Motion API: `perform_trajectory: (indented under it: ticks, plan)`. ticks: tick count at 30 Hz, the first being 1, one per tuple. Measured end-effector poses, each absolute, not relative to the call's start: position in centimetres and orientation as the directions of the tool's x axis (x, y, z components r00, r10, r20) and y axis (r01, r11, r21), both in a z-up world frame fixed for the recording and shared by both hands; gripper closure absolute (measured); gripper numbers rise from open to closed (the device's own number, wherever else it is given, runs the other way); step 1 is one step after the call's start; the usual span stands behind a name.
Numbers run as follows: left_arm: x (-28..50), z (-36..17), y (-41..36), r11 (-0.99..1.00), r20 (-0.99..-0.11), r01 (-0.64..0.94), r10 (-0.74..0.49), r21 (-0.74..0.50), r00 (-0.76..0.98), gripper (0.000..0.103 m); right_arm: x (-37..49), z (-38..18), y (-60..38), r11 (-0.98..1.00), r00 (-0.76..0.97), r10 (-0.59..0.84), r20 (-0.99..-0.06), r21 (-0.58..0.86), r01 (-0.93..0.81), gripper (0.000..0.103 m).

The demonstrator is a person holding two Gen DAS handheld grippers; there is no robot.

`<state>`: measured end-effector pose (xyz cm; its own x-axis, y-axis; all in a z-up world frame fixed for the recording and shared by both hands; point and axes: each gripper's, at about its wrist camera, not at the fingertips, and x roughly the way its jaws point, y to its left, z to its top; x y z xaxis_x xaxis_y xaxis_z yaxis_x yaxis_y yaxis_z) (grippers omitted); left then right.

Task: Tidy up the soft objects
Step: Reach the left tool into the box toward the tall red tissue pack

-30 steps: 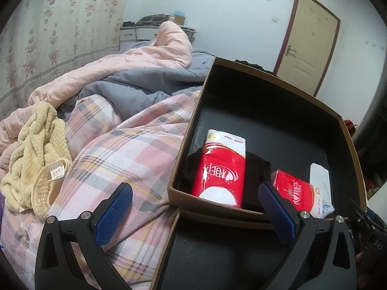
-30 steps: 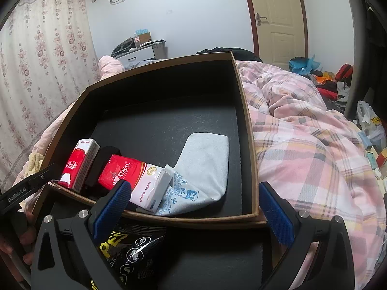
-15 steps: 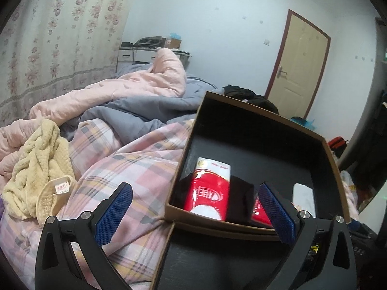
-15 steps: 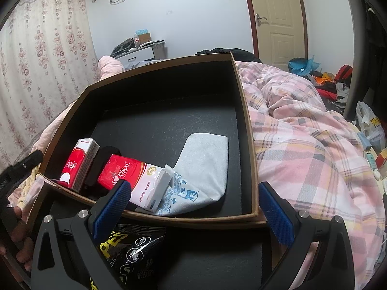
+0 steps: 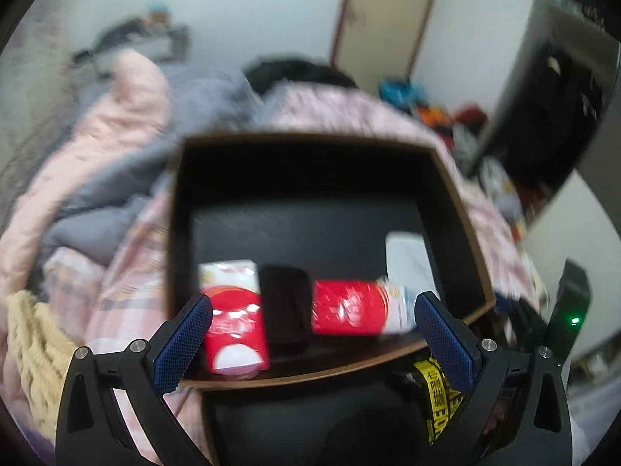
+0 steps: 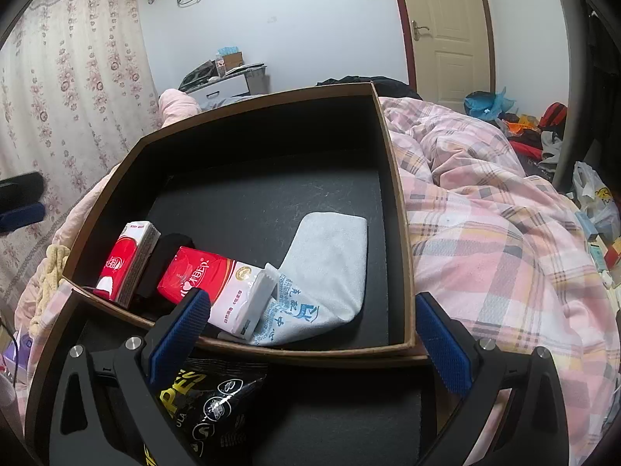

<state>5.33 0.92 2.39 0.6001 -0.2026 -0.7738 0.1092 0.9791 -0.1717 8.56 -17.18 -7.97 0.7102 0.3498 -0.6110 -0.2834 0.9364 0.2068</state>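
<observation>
A black box with brown rim [image 6: 396, 178] sits on the bed. Inside lie two red tissue packs [image 6: 128, 262] [image 6: 209, 287], a black soft item [image 6: 163, 260] between them, and a light blue towel [image 6: 330, 268]. The blurred left wrist view shows the same box [image 5: 174, 213], packs [image 5: 233, 330] [image 5: 345, 306], black item [image 5: 285, 306] and towel [image 5: 407, 256]. A yellow knitted cloth [image 5: 35, 345] lies on the bed left of the box. My left gripper [image 5: 310, 334] and right gripper [image 6: 310, 330] are both open and empty, near the box's front edge.
A second black tray [image 6: 349, 407] lies in front, holding a black snack bag [image 6: 202, 400]. Pink plaid bedding [image 6: 485, 240] surrounds the box. Clutter covers the floor at right [image 6: 543, 128]. A door [image 6: 450, 35] and curtain [image 6: 58, 89] stand behind.
The left gripper has swung right and now faces the box head-on, with motion blur. The right gripper has stayed still. Both remain open.
</observation>
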Motion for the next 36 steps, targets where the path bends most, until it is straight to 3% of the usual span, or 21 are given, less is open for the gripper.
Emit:
perform_trajectory:
  ticks: [6,12,22,34,36]
  plan:
    - [9.6,-1.5,0.8,0.993,-0.897,0.061,-0.121,-0.105,0.425,0.016,8.5,-8.0,-17.2,0.937,0.711,0.350,-0.611,0.207,-0.283,0.001]
    - [10.4,-2.8,2.0,0.998,-0.926,0.011,-0.057,-0.057,0.374,0.016,8.5,-8.0,-17.2,0.936,0.709,0.352,-0.611,0.209,-0.284,0.001]
    - [11.0,-4.4,1.8,0.995,-0.950,0.028,-0.102,-0.098,0.296,0.017,8.6,-7.9,-17.0,0.935,0.708,0.352,-0.612,0.205,-0.288,0.001]
    - [11.3,-5.2,0.3,0.999,-0.983,0.043,-0.023,-0.016,0.185,0.017,8.5,-8.0,-16.9,0.935,0.706,0.354,-0.613,0.208,-0.289,0.001]
    - [11.4,-5.6,-0.6,0.991,-0.986,0.104,-0.099,-0.085,0.136,0.017,8.5,-8.0,-16.9,0.934,0.706,0.355,-0.613,0.208,-0.289,0.001]
